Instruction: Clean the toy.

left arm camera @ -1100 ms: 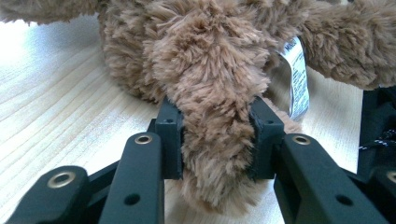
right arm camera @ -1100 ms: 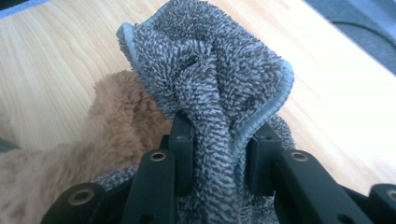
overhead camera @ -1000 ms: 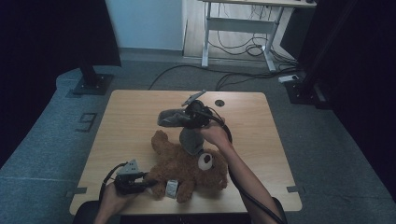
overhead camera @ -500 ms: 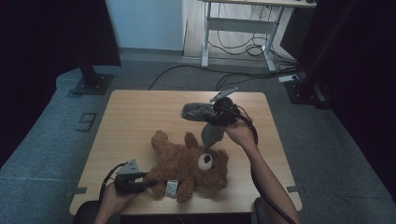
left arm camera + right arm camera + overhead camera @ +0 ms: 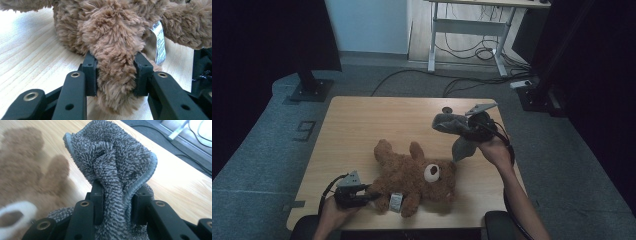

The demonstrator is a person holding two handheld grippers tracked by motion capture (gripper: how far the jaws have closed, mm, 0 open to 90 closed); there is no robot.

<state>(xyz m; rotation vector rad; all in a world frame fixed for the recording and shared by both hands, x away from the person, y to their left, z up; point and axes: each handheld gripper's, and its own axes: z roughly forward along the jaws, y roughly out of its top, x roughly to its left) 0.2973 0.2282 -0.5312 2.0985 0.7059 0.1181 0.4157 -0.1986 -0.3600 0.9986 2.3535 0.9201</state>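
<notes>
Since the earlier frames, moved toward the right edge of the surface [image 5: 362,115]: the right gripper [image 5: 467,129] with the grey cloth [image 5: 451,125], now away from the teddy bear [image 5: 417,175] and raised above the surface near the far right corner. Clamped on a bunched fold of the cloth, the jaws of this gripper, with the rest of the cloth [image 5: 112,162] spreading out above them and one part hanging down beside the right hand [image 5: 496,150]. Unchanged in place: the left gripper [image 5: 372,196] at the near edge, left of the middle, with its jaws clamped on a furry limb [image 5: 116,57] of the bear. Lying on its back close to the near edge, the bear, head toward the right, white label [image 5: 160,42] just beside the held limb. Resting on the near left part of the surface, the left hand [image 5: 334,215].
</notes>
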